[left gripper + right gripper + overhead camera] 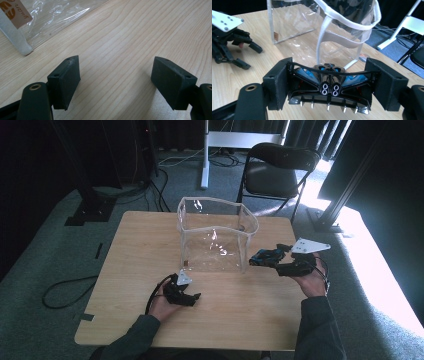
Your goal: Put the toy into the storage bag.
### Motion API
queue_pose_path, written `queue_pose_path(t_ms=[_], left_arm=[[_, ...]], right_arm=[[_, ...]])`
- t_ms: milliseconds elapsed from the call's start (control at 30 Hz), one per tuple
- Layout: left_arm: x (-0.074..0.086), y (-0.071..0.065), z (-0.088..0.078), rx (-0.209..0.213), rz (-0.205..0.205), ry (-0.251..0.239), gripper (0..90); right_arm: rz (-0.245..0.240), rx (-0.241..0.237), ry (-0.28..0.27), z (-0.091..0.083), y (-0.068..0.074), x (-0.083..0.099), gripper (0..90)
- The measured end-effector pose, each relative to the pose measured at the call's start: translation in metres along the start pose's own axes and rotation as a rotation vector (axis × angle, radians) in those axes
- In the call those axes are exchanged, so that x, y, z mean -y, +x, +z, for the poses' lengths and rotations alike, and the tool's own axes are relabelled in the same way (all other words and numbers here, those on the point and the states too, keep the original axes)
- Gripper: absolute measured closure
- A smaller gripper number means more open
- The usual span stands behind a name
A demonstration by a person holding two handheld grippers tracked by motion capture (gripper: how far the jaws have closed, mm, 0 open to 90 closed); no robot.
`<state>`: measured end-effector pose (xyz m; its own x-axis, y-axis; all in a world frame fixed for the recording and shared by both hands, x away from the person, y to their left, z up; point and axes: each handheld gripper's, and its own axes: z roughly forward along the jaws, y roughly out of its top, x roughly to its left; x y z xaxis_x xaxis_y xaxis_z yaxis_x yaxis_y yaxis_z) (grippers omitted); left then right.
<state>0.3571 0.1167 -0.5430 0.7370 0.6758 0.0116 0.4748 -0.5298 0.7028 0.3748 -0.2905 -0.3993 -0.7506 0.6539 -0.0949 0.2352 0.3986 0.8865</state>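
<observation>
Gripping a black-and-blue toy car (328,86) across its width, the right gripper (328,85) has its two pads pressed on the car's flanks, the tail with its twin exhaust pipes and spiked bumper facing back toward the gripper's camera. In the high view the right gripper (270,257) holds the car (267,256) over the right part of the table (150,245), just beside the right wall of the clear plastic bag (217,237), which stands open-topped with a white trim along its rim.

The car's long axis runs roughly in line with the gripper, nose pointing left toward the bag. The bag's mouth lies to the left of the car and, by the look of it, higher, so the coming move probably needs a lift over the rim before any lowering inside.

The left gripper (192,297) rests low at the near-left of the bag, its jaws spread wide with bare wood between them in the left gripper view (115,82). A corner of the bag (50,15) sits just beyond its pads. The right hand (312,280) is the one placed to carry the car in; the left gripper sits close enough to steady the near wall if the thin plastic sags.
</observation>
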Motion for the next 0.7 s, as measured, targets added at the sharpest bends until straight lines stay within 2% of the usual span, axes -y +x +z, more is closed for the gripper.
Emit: queue_pose_path(t_ms=[700], left_arm=[[0.0,0.0,0.0,0.0,0.002,0.001,23.9]], right_arm=[[0.04,0.034,0.012,0.004,-0.028,-0.019,24.5]])
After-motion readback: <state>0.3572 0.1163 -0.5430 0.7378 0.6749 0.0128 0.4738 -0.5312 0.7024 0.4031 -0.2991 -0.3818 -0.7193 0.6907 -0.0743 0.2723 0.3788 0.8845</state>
